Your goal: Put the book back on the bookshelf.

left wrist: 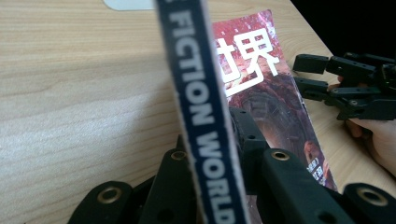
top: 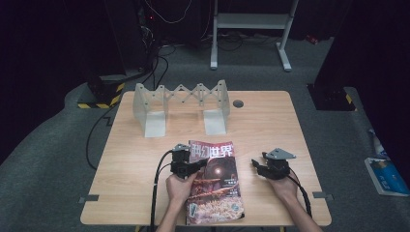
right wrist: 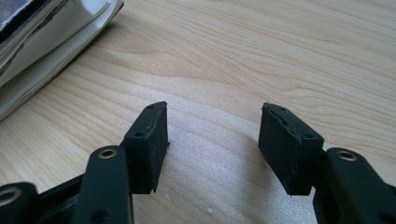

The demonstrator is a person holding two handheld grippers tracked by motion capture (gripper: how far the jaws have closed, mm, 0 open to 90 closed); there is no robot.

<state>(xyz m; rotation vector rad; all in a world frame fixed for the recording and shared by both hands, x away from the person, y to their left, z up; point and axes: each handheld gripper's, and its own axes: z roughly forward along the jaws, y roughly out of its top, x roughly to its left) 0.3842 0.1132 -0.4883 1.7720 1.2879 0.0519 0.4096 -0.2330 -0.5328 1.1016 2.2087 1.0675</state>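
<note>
We see the left gripper [top: 196,166] pinching the magazine [top: 215,186] by its spine edge; the magazine lies at the near middle of the wooden table [top: 135,159]. The right gripper [top: 258,166] sits just right of it, jaws spread wide, nothing between them.

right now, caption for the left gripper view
Left tongs clamped on a magazine's spine, right tongs open beyond.

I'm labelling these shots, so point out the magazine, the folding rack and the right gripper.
magazine [top: 215,186], high view, on its cover.
folding rack [top: 181,93], high view, on its lattice.
right gripper [right wrist: 212,144], right gripper view, between its open fingertips.
</note>
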